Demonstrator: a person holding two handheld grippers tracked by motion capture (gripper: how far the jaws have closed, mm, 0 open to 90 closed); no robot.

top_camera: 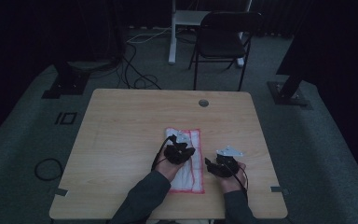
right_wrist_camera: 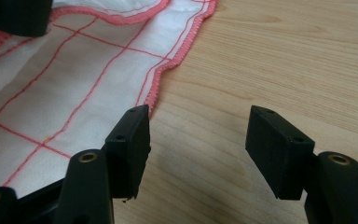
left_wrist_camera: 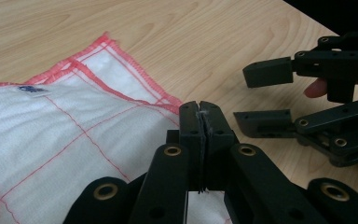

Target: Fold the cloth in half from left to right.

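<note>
I'm pinching the white cloth (top_camera: pixel 186 158) mid-table with my left gripper (left_wrist_camera: pixel 200 122), jaws clamped tight on its fabric, while my right gripper (right_wrist_camera: pixel 196 140) is waiting wide apart beside the red hem, probably needing to grab next.

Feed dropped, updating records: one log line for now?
left tongs: shut, over cloth | right tongs: open, beside cloth edge | table

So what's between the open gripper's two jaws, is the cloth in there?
No: the right gripper has bare table between its jaws; the cloth lies beside one jaw, in the right gripper view.
</note>
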